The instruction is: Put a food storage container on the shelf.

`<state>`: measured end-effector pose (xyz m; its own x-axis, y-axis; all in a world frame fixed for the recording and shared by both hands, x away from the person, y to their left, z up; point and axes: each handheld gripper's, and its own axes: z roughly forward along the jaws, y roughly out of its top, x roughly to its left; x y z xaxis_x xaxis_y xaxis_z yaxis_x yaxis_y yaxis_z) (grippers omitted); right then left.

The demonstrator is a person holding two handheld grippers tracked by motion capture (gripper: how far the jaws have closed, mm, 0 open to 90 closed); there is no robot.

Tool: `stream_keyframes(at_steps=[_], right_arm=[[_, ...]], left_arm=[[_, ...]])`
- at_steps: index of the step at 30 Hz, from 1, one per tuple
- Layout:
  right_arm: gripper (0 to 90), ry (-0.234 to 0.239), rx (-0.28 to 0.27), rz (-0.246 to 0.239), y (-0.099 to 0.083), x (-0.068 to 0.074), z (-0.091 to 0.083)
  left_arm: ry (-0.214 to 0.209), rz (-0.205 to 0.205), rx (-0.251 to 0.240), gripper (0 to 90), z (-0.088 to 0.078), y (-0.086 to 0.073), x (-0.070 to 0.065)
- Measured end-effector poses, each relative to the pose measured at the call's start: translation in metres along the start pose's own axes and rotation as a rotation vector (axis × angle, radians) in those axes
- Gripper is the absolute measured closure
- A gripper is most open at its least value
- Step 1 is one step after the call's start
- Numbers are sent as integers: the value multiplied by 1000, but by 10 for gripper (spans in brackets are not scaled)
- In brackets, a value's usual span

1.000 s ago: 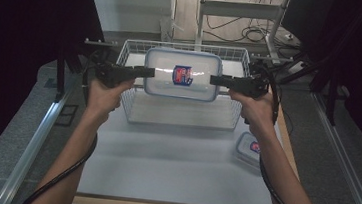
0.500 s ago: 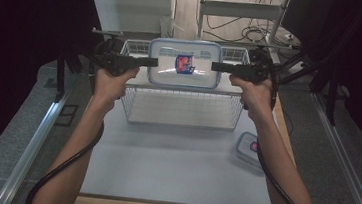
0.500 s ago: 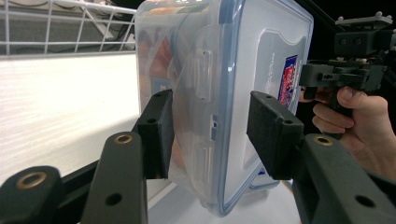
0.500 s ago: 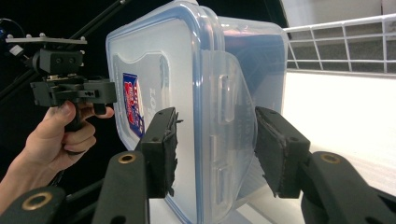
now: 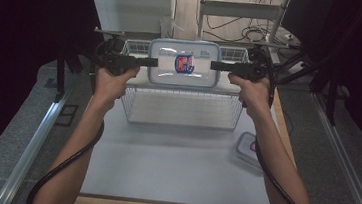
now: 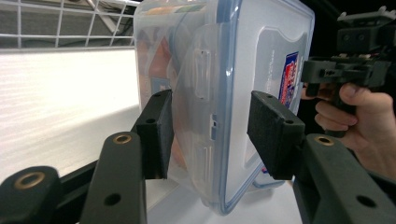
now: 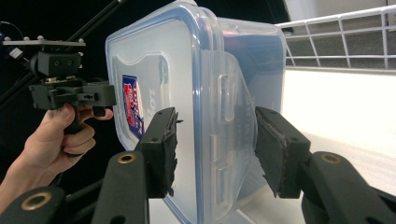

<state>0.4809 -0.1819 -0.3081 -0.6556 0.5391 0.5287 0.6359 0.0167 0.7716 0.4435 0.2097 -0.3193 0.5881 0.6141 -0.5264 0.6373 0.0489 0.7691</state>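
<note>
Our fingers on the left gripper [image 5: 148,61] are clenched on one short end of the clear lidded container [image 5: 184,63], one pad against the lid face and one against the underside, straddling the side latch. The right gripper [image 5: 219,65] grasps the opposite short end the same way, seen close up in the right gripper view [image 7: 210,154] and, for the left, in the left gripper view [image 6: 210,135]. We hold the container in the air between both hands, level and lid up, over the far part of the wire basket [image 5: 183,107], clear of its rim.

We judge the step in hand to be lowering the container into the basket. To do it well we should keep both grips equally firm so neither end slips, keep the container flat, and bring the two hands down together, watching that the gripper bodies do not catch the basket's side wires. We should unclench only once the base rests on the basket floor.

Counting: two grippers, one wire basket, one container held, and one second, smaller lidded container [image 5: 248,148] lying on the white surface [image 5: 172,171] to the right of the basket, apart from it.
</note>
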Motion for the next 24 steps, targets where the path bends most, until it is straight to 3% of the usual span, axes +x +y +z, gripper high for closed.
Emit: stream_keyframes(at_steps=[12, 15, 18, 21, 24], right_arm=[[472, -24, -24, -6, 2, -3, 5], [457, -72, -29, -25, 3, -1, 7], [456, -73, -36, -27, 4, -2, 8], [434, -82, -35, -27, 2, -2, 9], [462, -104, -35, -37, 2, -3, 9]], left_arm=[[19, 9, 2, 490, 3, 2, 0], [35, 23, 9, 471, 4, 3, 0], [34, 17, 6, 466, 4, 3, 2], [76, 30, 7, 486, 7, 4, 1], [107, 39, 24, 450, 10, 5, 1]])
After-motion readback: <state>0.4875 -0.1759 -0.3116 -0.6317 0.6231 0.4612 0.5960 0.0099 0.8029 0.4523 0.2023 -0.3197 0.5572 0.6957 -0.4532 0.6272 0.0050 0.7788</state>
